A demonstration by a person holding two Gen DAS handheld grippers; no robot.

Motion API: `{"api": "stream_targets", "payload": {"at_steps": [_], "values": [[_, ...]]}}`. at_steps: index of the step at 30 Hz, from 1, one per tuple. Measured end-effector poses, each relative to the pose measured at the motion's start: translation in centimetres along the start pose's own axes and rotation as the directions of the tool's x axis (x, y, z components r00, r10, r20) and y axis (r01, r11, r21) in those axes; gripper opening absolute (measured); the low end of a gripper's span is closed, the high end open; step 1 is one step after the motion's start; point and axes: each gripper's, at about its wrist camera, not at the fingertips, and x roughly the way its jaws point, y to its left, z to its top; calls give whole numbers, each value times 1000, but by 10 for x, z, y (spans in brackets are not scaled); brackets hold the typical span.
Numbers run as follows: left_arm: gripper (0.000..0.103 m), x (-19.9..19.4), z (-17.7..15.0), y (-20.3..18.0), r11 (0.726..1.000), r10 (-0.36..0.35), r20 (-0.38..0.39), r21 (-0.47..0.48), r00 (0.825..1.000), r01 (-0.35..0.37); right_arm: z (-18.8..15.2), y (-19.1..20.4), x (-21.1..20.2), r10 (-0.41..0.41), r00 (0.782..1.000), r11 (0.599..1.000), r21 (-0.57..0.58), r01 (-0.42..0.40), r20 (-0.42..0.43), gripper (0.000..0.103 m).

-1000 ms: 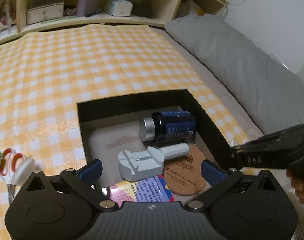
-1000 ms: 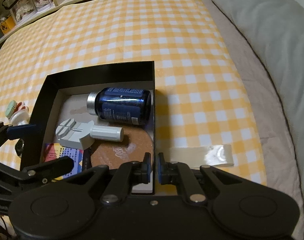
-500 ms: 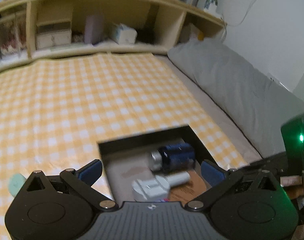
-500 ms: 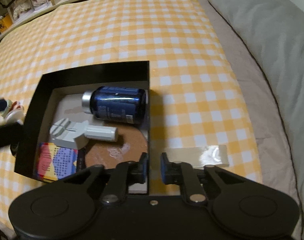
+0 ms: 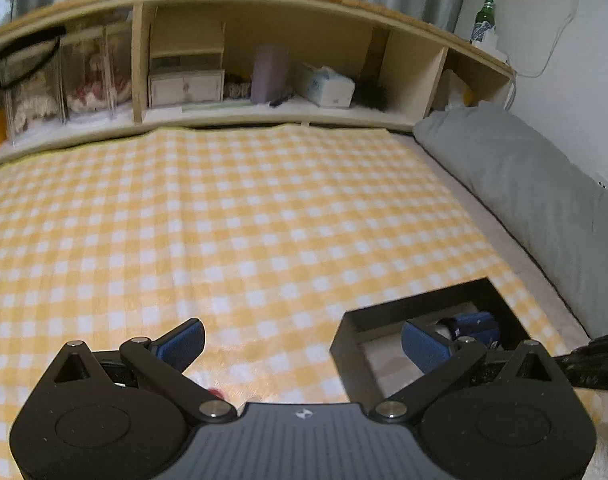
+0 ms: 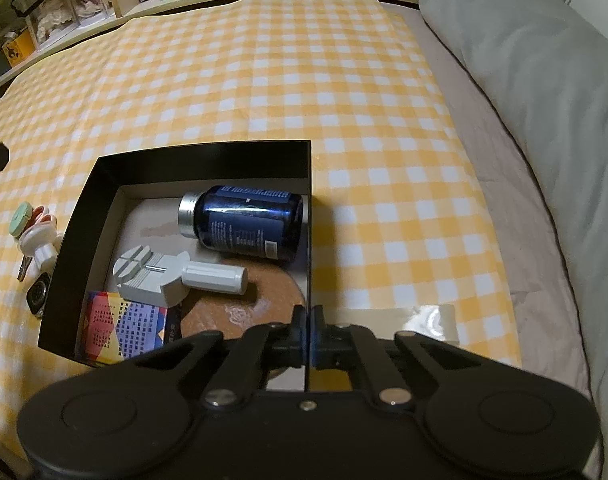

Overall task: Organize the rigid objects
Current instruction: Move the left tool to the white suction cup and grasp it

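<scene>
A black box (image 6: 199,162) sits on the yellow checked cloth. In it lie a dark blue bottle (image 6: 245,222), a white watch tool (image 6: 163,276), a colourful card pack (image 6: 119,328) and a round cork coaster (image 6: 263,300). My right gripper (image 6: 308,334) is shut on the box's right wall near its front corner. My left gripper (image 5: 301,344) is open and empty, raised above the cloth left of the box (image 5: 384,316); the bottle (image 5: 470,326) shows behind its right finger.
Left of the box lie red-handled scissors (image 6: 39,220), a green round item (image 6: 20,220) and a small dark watch (image 6: 37,294). A grey pillow (image 6: 544,100) runs along the right. Wooden shelves (image 5: 223,68) stand at the back.
My left gripper has risen and swung left away from the box, tilting up toward the shelves. My right gripper has closed fully on the box wall.
</scene>
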Motion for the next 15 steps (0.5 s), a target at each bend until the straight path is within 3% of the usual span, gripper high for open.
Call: {"api": "stream_targets", "payload": {"at_steps": [6,11,15], "values": [[96,14,-13,15,998,24,-50,51,998,-22,-1,-7,0,26,1000,998,49,-26,-1,2],[74,18,-26,24,990,48,-75,134,996,-38,-2,-8,0,19,1000,999,43,-19,-1,2],[56,23,-35,27,985,14,-119,171,993,7,-1,-8,0,18,1000,999,43,-18,-1,3]]}}
